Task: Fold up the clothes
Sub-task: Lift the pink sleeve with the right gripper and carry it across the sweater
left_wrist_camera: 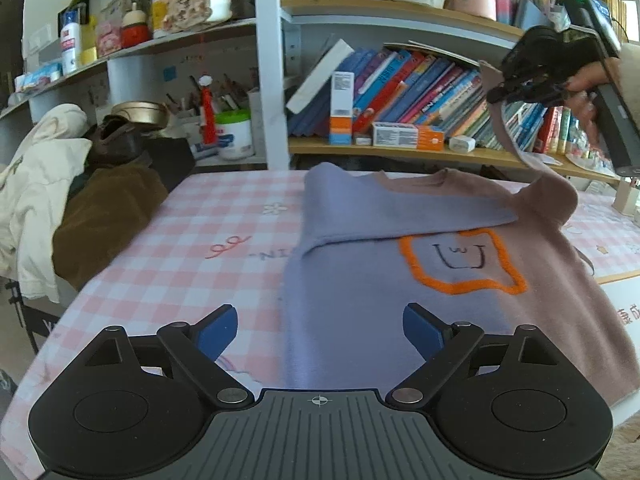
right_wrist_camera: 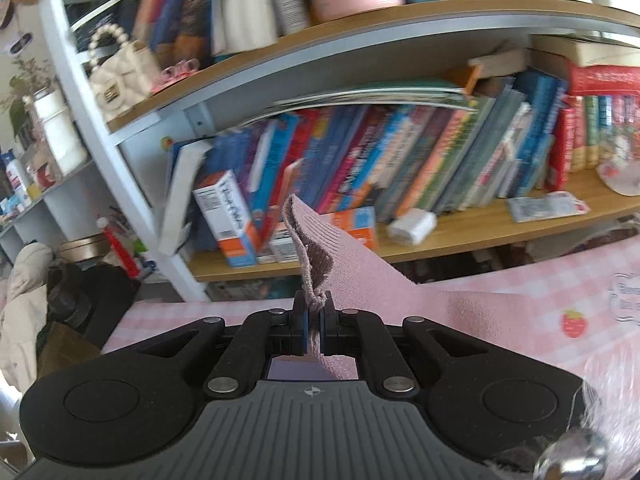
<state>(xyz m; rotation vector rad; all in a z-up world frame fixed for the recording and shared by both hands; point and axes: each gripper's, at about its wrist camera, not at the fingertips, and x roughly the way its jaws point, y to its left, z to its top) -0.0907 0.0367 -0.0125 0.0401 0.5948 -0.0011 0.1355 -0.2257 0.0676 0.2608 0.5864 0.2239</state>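
Looking along your left gripper (left_wrist_camera: 320, 330), you see its blue pads spread wide with nothing between them, hovering over the near hem of the sweater (left_wrist_camera: 400, 292), which lies on the pink checked tablecloth (left_wrist_camera: 180, 264) with its lavender sleeve (left_wrist_camera: 384, 206) folded across the chest. Up at the right, your right gripper (left_wrist_camera: 520, 92) lifts the pink sleeve (left_wrist_camera: 516, 148). From the right wrist, that gripper (right_wrist_camera: 314, 320) is pressed together, pinching the sleeve's ribbed cuff (right_wrist_camera: 312, 248) before the bookshelf (right_wrist_camera: 480, 236).

Leaning books (left_wrist_camera: 404, 88) fill a shelf behind the pink checked tablecloth (left_wrist_camera: 180, 240), coats (left_wrist_camera: 60, 200) heaped beside.
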